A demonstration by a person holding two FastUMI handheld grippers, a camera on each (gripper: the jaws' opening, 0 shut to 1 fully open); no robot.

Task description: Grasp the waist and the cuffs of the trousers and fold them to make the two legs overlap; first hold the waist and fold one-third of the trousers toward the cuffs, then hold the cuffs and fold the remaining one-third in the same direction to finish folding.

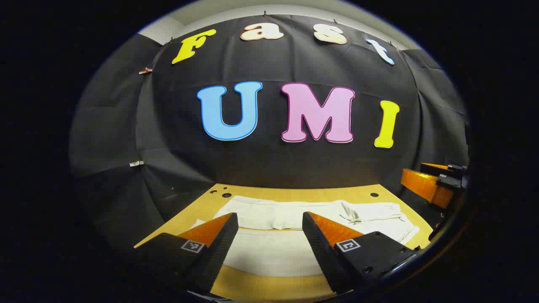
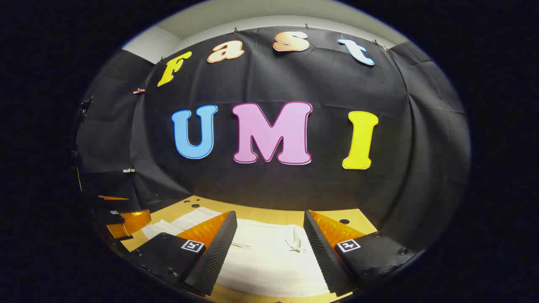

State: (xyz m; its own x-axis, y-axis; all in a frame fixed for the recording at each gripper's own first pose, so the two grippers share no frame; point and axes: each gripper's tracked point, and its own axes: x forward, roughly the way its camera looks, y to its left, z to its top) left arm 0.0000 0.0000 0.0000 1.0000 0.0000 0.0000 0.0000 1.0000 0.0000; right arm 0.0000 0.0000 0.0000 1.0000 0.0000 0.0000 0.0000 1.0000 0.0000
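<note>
White trousers (image 1: 269, 235) lie spread flat across a wooden table (image 1: 294, 194), one leg nearer and one farther, with a drawstring (image 1: 349, 213) at the waist end on the right. My left gripper (image 1: 269, 223) hovers open above the near leg, nothing between its fingers. In the right gripper view the trousers (image 2: 269, 256) fill the space under my right gripper (image 2: 269, 221), which is open and empty above the waist, the drawstring (image 2: 297, 244) just ahead of it. The other gripper (image 2: 122, 223) shows at the left edge of that view, and the right one (image 1: 433, 185) at the right edge of the left gripper view.
The black cloth wall (image 1: 269, 160) rises directly behind the table's far edge. Small round holes (image 1: 226, 195) mark the tabletop near its back corners (image 2: 344, 221). A strip of bare wood (image 1: 261, 286) runs along the near edge.
</note>
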